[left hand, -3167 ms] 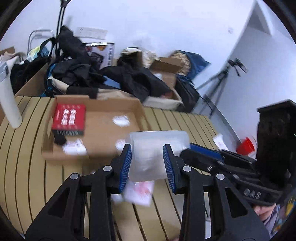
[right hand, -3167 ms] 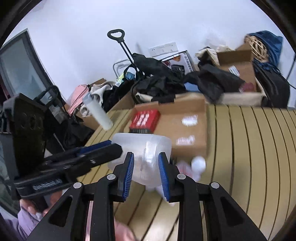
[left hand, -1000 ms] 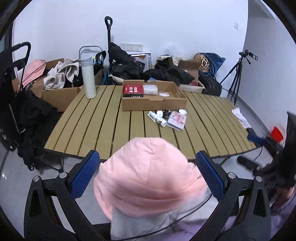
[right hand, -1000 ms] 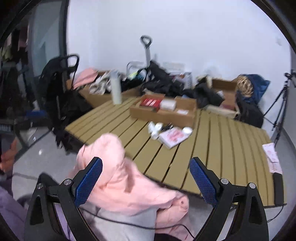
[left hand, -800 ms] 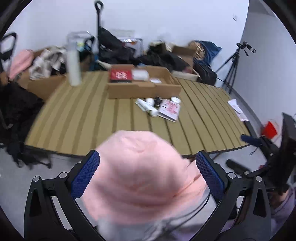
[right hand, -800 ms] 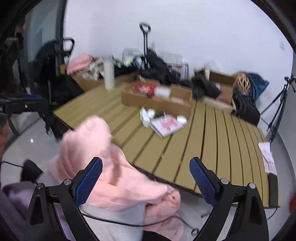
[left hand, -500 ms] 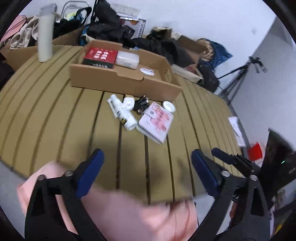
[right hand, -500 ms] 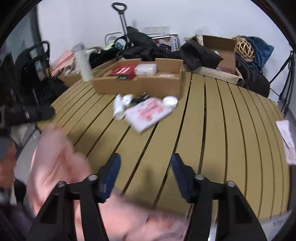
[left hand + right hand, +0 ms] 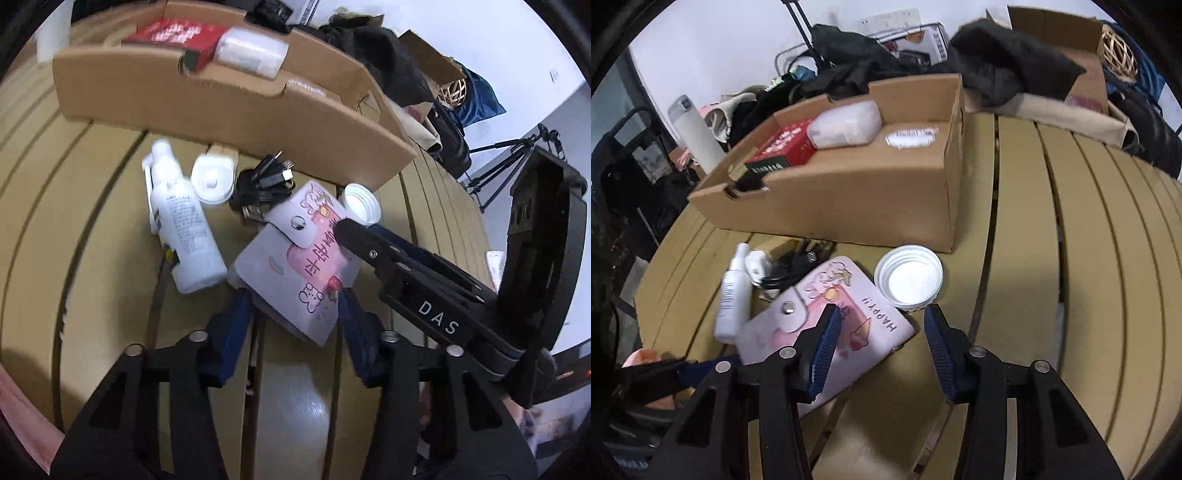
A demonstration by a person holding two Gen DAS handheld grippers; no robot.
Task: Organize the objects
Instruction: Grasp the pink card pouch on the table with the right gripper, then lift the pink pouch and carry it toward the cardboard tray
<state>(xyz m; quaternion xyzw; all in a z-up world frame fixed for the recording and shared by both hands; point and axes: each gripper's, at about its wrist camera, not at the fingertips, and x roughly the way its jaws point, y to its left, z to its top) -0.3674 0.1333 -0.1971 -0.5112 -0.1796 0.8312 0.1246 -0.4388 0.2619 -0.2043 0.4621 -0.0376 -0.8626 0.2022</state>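
two grippers crowd the same small cluster on our slatted wooden table (image 9: pixel 1071 229). at its middle lies a pink pouch (image 9: pixel 295 258) with a snap flap and cartoon print, flat on the slats just in front of the cardboard box (image 9: pixel 849 199). our left gripper (image 9: pixel 295 314) has its blue-padded fingers (image 9: pixel 236 328) apart, one at each side of the pouch's near end; we cannot tell whether the pads touch it. our right gripper (image 9: pixel 882 347) also has its fingers spread, the left pad (image 9: pixel 822 350) over the pouch's near edge and the right one over bare table, with nothing between them gripped. in the left wrist view the right gripper's black arm reaches in across the pouch's far corner.

beside the pouch, a white bottle (image 9: pixel 181 225) lies on its side, touching or nearly touching the pouch's edge. a small white cap-like piece (image 9: pixel 212 181) sits near the bottle's neck, and a tangle of black cables (image 9: pixel 262 184) rests against the pouch's far end. a white round lid (image 9: pixel 908 277) lies open side up just beyond the pouch, close to the box's front wall.

inside the box we see a red packet (image 9: pixel 783 147), a translucent white container (image 9: pixel 846 125) next to it, and a flat white label-like patch (image 9: pixel 910 136) on the floor. a tall white flask (image 9: pixel 694 136) stands beyond the box's left end, and dark clothing (image 9: pixel 997 70) is piled behind.
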